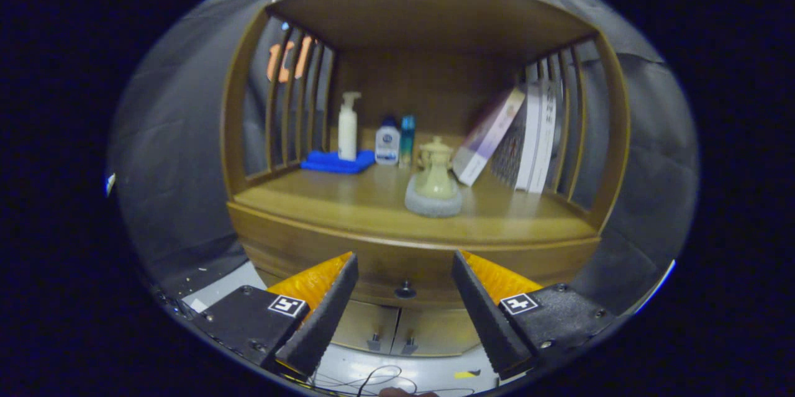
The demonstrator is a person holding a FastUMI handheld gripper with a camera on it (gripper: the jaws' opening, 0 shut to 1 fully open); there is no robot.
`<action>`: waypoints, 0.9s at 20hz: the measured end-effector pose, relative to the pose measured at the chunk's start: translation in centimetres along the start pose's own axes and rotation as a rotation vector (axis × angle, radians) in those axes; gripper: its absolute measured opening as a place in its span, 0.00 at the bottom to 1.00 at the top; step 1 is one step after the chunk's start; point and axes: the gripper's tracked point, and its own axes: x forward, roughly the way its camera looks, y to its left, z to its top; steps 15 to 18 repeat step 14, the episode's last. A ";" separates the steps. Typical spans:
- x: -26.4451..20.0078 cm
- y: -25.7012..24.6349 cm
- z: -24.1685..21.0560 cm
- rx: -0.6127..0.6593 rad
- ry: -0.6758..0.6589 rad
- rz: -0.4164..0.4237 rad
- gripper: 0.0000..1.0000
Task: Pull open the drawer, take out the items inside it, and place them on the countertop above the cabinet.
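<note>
While the gripper (404, 266) is held with its fingers spread wide and nothing between them, the drawer (407, 273) of the wooden cabinet (236, 136) is seen closed just ahead. Its small dark knob (405, 289) is framed in the gap between the two fingers, not touched by either. Above the drawer, the countertop (348, 198) is occupied by a pale ceramic jar (435, 168) set on a grey round base (433, 203). Behind the jar to one side, a white pump bottle (348, 127) is placed on a blue cloth (337, 162), with two smaller bottles (395, 141) beside it. On the other side of the jar, several books (525, 136) are leaned against the slatted wall.
</note>
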 end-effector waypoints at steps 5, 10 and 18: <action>-10.1 0.0 9.3 -0.021 -0.202 0.042 0.99; -17.7 -0.6 15.6 0.041 -0.314 0.067 0.99; -21.4 -2.6 18.1 0.054 -0.331 0.046 0.98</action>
